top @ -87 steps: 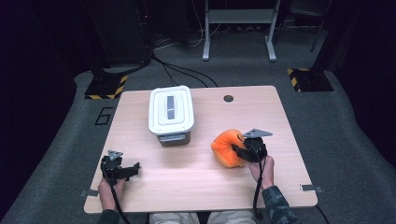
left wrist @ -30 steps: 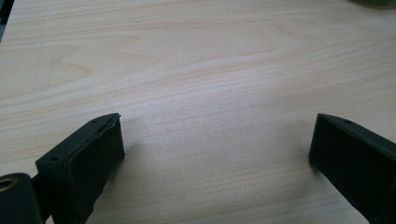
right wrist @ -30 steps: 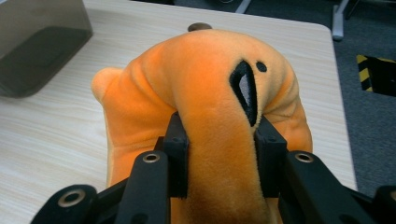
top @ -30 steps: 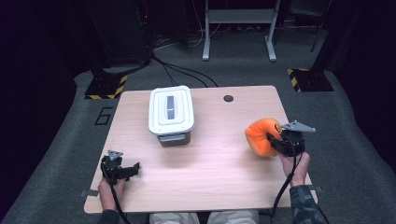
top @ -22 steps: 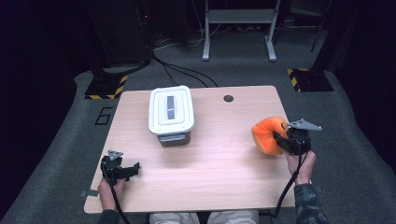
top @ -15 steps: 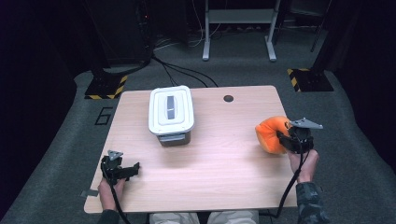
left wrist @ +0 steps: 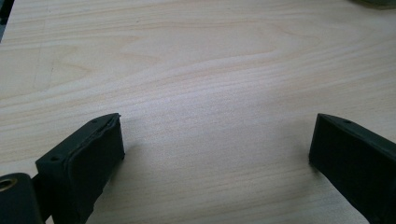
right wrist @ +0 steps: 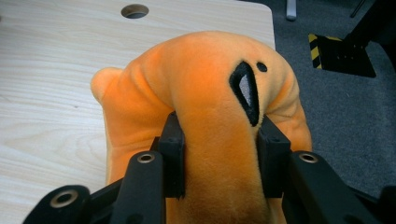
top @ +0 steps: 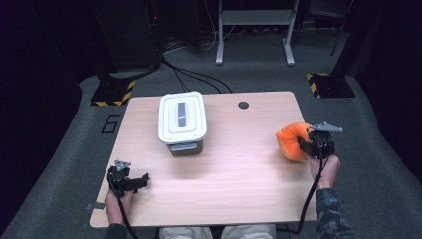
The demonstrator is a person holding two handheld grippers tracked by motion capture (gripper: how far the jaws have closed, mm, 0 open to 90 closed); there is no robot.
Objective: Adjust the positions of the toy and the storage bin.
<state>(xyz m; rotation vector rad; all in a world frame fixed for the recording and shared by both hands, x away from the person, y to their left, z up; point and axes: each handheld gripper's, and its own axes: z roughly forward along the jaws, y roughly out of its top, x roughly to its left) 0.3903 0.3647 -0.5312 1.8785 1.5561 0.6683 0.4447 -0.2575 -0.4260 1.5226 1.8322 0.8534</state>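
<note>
- Plush [right wrist: 205,107]: orange, soft, with a black-edged eye patch on top. It sits at the table's right edge, well to the right of the box [top: 182,121] and apart from it.
- Right gripper [top: 312,145]: jaws pinch a fold of the plush from both sides, pads sunk into the fabric (they have just eased open a little, yet the fold is between them and the pads press on it). In the right gripper view the plush bulges over and around the jaws.
- Whether the plush rests on the table [top: 239,174] or hangs just clear of it, I cannot tell.
- Box: white lid on, grey base, standing left of table centre, nobody touching it.
- Left gripper [top: 130,181]: near the front-left corner, far from the box's near side, jaws spread wide over bare wood, holding nothing.
- Progress, as a judgement: pick-up done, plush in hand; lid not yet off, so opening the box and putting the plush in (if that is the aim) both remain.
</note>
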